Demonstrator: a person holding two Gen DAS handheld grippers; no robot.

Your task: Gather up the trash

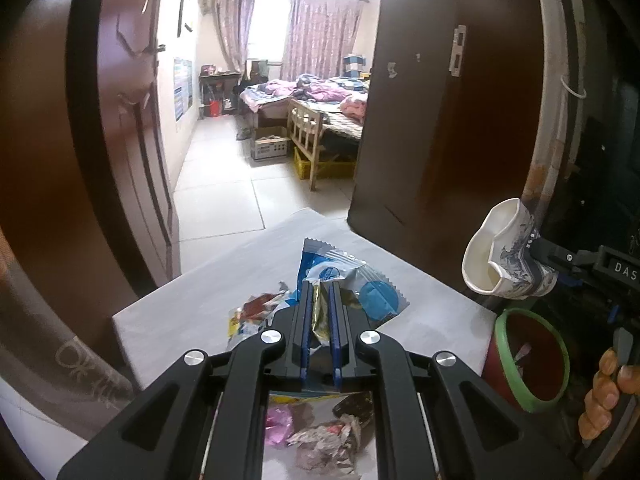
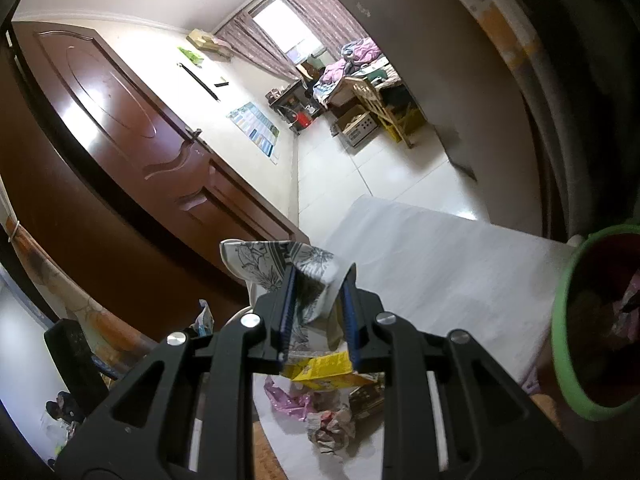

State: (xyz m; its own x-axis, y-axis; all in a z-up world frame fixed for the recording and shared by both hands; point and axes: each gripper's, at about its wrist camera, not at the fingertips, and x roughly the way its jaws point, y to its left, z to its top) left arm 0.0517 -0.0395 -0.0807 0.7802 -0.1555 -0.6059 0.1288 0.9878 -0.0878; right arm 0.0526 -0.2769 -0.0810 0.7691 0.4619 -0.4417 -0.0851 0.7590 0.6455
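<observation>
I've got the white table (image 1: 192,304) under both tongs, its smooth top running off the bottom of both views, so I can't see its near edge. The bin (image 1: 532,360), round with a green rim and dark red wall, sits just off the table's right corner; it's cut by the frame in the right view, and what's inside is too blurred to name. On my left gripper (image 1: 321,292) the jaws are nearly together, pinching a crinkly gold foil wrapper (image 1: 320,312) over a glossy blue-and-white plastic packet (image 1: 352,280) lying on the table. My right gripper (image 2: 320,280) is clamped on a crushed paper cup (image 2: 280,260), white inside, grey floral print outside, held in the air up beside the bin. Below it lie a flattened yellow carton (image 2: 324,366), a pink plastic scrap (image 2: 288,398) and a crumpled paper wad (image 2: 332,428), partly hidden by the gripper frame.
</observation>
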